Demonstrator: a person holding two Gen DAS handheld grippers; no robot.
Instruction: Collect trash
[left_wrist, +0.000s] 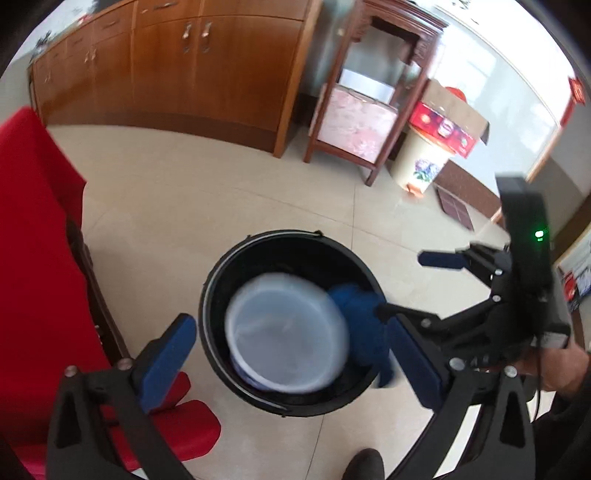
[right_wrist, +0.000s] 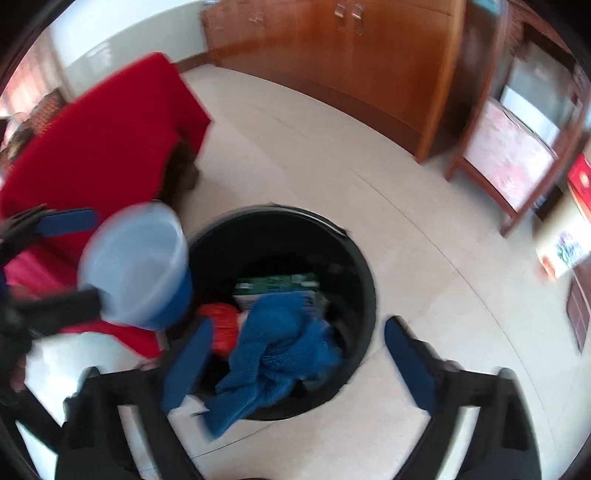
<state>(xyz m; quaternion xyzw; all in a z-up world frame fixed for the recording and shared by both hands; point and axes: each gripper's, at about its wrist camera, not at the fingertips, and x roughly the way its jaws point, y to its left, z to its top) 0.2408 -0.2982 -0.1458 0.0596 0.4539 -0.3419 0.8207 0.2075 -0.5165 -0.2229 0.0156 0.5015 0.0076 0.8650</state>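
A: Both hand-held grippers are over the black trash bin (left_wrist: 295, 400), which stands on the tiled floor (left_wrist: 221, 199). The left hand-held gripper (left_wrist: 291, 365) has its blue pads spread wide apart, nothing clamped.

B: And the translucent plastic container (left_wrist: 286, 334)?

A: Blurred, right in the bin's mouth, between the left pads without touching either. In the right wrist view that container (right_wrist: 135, 264) sits at the bin's nine o'clock edge, beside the left tool's fingers.

B: The right hand-held gripper (right_wrist: 295, 360)?

A: Also spread apart, empty. A blue cloth (right_wrist: 273, 354) spills over the bin's rim at seven o'clock. Deeper inside, a green-and-white carton (right_wrist: 277, 286) and something orange-red (right_wrist: 221, 326).

B: Surroundings?

A: Red cloth (left_wrist: 33, 240) at nine o'clock, wooden cabinets (left_wrist: 192, 62) at twelve.
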